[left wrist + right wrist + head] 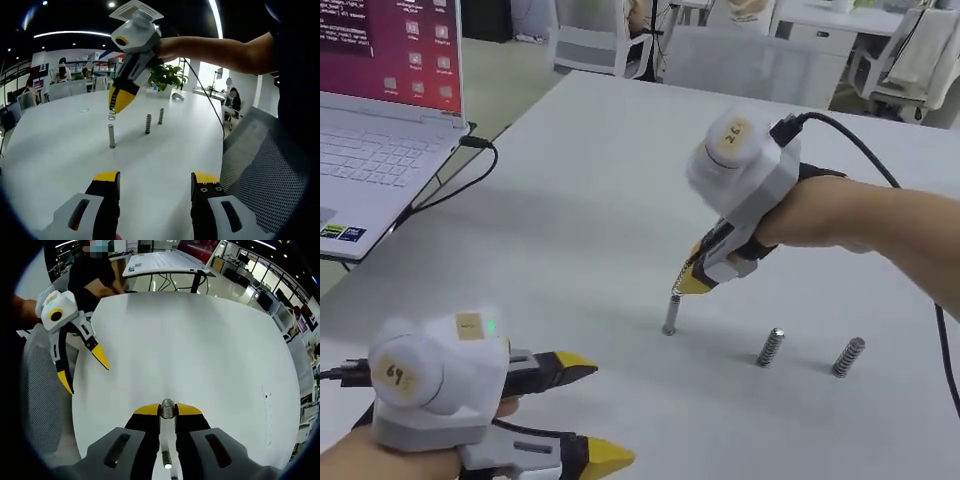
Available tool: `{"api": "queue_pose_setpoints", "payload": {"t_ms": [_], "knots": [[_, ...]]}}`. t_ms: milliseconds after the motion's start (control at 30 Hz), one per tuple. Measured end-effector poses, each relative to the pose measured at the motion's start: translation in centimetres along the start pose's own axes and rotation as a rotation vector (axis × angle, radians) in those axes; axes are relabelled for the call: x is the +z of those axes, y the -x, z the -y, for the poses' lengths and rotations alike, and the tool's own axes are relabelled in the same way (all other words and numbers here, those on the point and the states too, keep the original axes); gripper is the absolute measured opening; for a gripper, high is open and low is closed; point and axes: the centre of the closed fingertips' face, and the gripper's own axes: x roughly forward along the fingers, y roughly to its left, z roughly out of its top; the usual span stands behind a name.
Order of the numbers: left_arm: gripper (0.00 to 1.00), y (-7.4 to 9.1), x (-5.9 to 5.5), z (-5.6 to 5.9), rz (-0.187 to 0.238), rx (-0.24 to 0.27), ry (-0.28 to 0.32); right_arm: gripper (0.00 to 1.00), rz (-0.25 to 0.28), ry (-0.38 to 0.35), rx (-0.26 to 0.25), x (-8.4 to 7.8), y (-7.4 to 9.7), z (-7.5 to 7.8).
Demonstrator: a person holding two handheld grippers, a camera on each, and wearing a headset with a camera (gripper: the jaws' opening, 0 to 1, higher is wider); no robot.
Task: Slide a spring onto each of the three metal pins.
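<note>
Laptop (380, 130) sits at the far left of the surface (580, 200), well apart from the work. It poses no hazard.

Left gripper (600, 412) hangs near the front edge, jaws spread, grasping nothing. Risk: it lends no support to the bare pin, so any sideways push there goes unchecked.

Bare pin (671, 315) stands upright, the only one of the three without a coil. Right gripper (692, 283) hangs just above it, clenched on a spring (680, 280) whose lower end dangles over the pin top. Whether the bore is centred on the pin cannot be told. Risks:
- The loose lower coils may catch on the pin's rim and buckle.
- A tilted descent may knock the pin over, if it merely stands loose.
- Release before the coil is threaded would let the spring drop, bounce and roll off across the surface.

Middle pin (770, 347) and right pin (848, 357) each carry a coil already. The right forearm and the cord (945, 340) pass above and beside them. Risk: a careless withdrawal to that side could sweep either one down.
</note>
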Motion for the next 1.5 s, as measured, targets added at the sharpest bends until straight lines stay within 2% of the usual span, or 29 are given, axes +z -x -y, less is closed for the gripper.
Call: {"api": "queue_pose_setpoints", "payload": {"t_ms": [200, 367, 900, 1233, 1500], "knots": [[0.52, 0.0, -0.1, -0.1, -0.003, 0.001, 0.003, 0.08, -0.02, 0.002, -0.007, -0.3, -0.9, 0.2], [0.52, 0.0, -0.2, -0.3, -0.001, 0.005, 0.008, 0.08, -0.042, 0.001, 0.0, -0.9, -1.5, 0.2], [0.51, 0.2, -0.5, -0.6, -0.004, 0.012, 0.017, 0.08, -0.066, -0.026, 0.034, -1.7, -3.6, -0.2], [0.51, 0.0, -0.6, -0.5, -0.005, 0.01, 0.018, 0.08, -0.124, -0.019, 0.084, -2.9, -5.3, -1.2], [0.51, 0.1, -0.6, -0.6, -0.002, 0.011, 0.018, 0.08, -0.157, -0.01, 0.104, -3.4, -5.8, -1.7]]}}
